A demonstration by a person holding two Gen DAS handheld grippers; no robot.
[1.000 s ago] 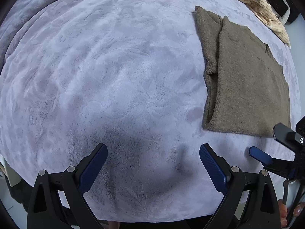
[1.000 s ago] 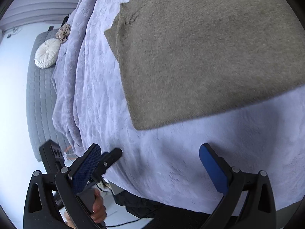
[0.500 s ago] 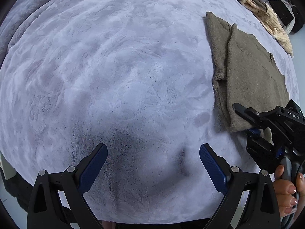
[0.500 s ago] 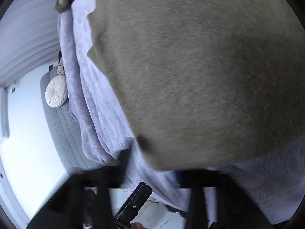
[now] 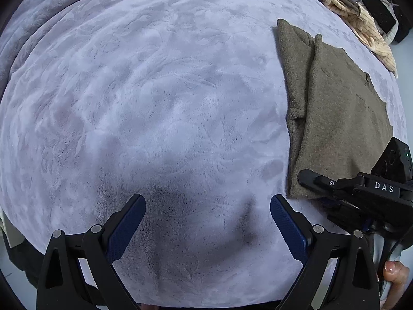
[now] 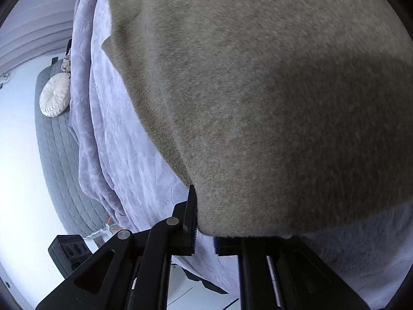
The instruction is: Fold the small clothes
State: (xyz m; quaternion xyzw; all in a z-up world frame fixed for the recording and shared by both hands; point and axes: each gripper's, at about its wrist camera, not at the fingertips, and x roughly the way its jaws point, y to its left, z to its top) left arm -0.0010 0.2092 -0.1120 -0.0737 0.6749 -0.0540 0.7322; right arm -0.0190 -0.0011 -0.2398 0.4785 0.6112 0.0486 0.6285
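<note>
Lavender plush blanket (image 5: 160, 98) fills my L view; crumpled cream clothes (image 5: 361, 18) at 1 o'clock, round cushion (image 6: 54, 95) on grey quilt (image 6: 59, 160) at 9 in R view. Olive sweater (image 5: 335, 118), part-folded, lies flat at 3. L gripper (image 5: 207, 222) spread, empty, over bare blanket. R gripper (image 6: 204, 222) was wide 1 s ago; now pinching sweater's near corner, jaws just eased slightly.

Olive-brown knitted sweater (image 5: 333, 118), partly folded on the lilac blanket

It lies flat toward the right side, one sleeve folded in along its left edge (a narrow doubled strip), neckline at the far end; its near hem corner (image 6: 206, 222) sits pinched between black jaws.
</note>
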